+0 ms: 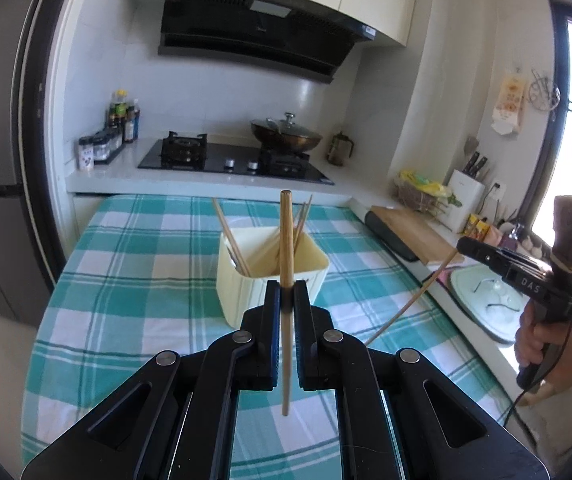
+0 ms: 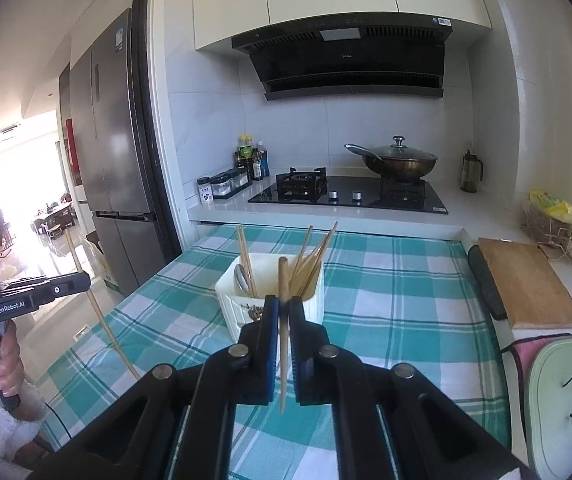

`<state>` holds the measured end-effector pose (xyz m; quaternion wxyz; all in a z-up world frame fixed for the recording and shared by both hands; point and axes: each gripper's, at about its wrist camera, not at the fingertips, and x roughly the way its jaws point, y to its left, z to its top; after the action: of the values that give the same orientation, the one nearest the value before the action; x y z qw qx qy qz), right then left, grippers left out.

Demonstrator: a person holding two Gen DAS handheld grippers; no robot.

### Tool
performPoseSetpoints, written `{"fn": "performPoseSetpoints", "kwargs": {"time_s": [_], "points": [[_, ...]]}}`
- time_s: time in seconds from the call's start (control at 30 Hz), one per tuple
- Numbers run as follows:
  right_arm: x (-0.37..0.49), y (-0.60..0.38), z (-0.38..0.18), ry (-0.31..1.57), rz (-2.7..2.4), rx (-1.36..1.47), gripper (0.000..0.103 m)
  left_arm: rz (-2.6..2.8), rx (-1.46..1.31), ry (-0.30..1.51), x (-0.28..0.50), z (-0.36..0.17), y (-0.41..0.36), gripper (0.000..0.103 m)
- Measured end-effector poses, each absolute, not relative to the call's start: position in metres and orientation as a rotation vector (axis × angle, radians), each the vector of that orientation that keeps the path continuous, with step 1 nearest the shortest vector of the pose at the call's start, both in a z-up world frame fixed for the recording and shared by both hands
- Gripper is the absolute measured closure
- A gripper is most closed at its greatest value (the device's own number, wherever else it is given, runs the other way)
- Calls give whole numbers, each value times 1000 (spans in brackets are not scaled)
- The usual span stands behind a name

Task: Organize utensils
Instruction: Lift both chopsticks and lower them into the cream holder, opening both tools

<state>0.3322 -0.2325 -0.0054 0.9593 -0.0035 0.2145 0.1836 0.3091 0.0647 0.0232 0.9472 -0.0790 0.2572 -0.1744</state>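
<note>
Wooden and thin, the chopstick (image 1: 285,240) pinched upright in the left gripper (image 1: 286,300) looked light and stiff, a thing that would pivot easily if held at one point; the jaws were closed to a narrow slot on it about midway along its length, thick end up. The right gripper (image 2: 284,312) was likewise clamped on a second chopstick (image 2: 283,280), standing near vertical, and a grip nearer the middle seemed the steadier choice for both. Just beyond each claw stood the cream utensil holder (image 1: 242,288), already bristling with several chopsticks (image 2: 314,256) that leaned outward, and a spoon (image 2: 241,278) rested at its left side. It sat on a teal and white checked cloth (image 1: 126,300), soft and liable to ruck. Farther off ran a pale counter with a black gas hob (image 2: 346,194), a lidded wok (image 2: 400,160) on the right burner, bottles at far left, a wooden cutting board (image 2: 526,284) at right
</note>
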Motion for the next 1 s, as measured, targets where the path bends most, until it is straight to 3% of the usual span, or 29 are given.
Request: {"fn": "performPoseSetpoints", "kwargs": {"time_s": [0.3, 0.53, 1.0], "points": [[371, -215, 53, 273, 363, -56, 98, -258, -159, 323, 365, 86, 61, 98], [417, -200, 62, 213, 369, -23, 98, -224, -179, 376, 437, 66, 45, 99], [576, -166, -49, 790, 437, -2, 97, -221, -174, 795, 547, -44, 16, 98]]}}
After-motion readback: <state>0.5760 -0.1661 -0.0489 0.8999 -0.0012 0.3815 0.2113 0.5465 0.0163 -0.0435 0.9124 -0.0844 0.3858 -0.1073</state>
